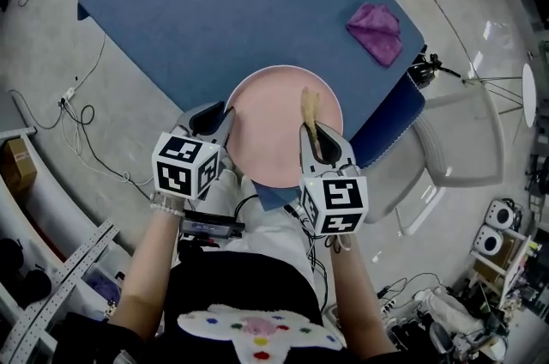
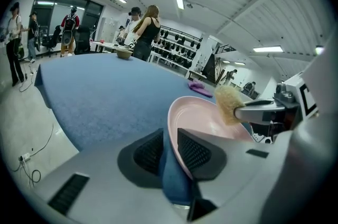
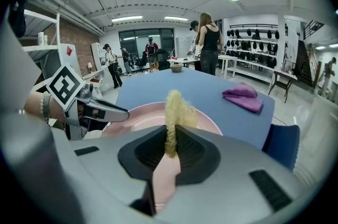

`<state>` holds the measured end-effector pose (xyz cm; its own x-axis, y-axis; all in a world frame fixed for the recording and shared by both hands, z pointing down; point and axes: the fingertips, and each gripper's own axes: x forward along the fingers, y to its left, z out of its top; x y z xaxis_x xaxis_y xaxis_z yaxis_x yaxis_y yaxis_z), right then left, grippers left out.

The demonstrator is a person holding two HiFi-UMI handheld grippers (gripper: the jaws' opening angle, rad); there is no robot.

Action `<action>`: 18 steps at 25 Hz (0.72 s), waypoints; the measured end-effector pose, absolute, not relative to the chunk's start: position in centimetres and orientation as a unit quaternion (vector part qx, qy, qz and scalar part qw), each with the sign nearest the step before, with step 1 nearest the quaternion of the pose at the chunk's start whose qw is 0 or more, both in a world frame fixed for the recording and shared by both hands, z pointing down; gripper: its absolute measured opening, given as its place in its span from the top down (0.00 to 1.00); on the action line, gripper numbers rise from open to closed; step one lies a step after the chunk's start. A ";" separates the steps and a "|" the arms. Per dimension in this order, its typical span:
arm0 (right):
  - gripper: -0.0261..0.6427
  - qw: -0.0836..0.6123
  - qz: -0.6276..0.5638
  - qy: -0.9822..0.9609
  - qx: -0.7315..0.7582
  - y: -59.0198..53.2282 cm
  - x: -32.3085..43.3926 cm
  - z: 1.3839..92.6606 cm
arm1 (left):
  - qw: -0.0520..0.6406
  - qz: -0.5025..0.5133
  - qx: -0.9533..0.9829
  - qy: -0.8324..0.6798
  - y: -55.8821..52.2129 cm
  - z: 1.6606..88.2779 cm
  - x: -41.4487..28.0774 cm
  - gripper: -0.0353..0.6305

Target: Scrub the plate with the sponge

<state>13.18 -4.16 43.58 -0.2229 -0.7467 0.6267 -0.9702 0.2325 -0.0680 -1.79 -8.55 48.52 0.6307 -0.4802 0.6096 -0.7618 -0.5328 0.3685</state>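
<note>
- Pink plate (image 1: 270, 143): near-left rim pinched between the left gripper's (image 1: 221, 120) jaws.
- Yellow sponge (image 1: 309, 106): clamped in the right gripper (image 1: 316, 139), long axis pointing far, over the plate's right half.

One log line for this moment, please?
left hand-held gripper: shut on plate rim | right hand-held gripper: shut on sponge, over plate

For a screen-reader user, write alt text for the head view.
Seen from above, a round pink plate at the near edge of a blue-covered table: the left gripper clamps its rim while the right gripper holds a yellow fibrous sponge over it. A crumpled purple cloth lies farther right.
</note>
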 end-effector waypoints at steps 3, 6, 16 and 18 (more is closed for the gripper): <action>0.90 0.255 0.227 -0.747 0.570 -4.7 13.2 44.1 | 0.317 0.223 0.842 -0.374 -8.5 48.4 -1.7 0.83; 0.90 0.273 0.222 -0.744 0.568 -5.1 13.3 44.9 | 0.316 0.225 0.840 -0.380 -8.4 48.5 -1.6 0.86; 0.90 0.345 0.215 -0.726 0.555 -6.6 14.4 47.2 | 0.320 0.221 0.835 -0.390 -8.5 48.5 -1.4 0.88; 0.90 0.358 0.216 -0.724 0.548 -6.8 14.5 47.7 | 0.318 0.221 0.836 -0.389 -8.5 48.5 -1.3 0.88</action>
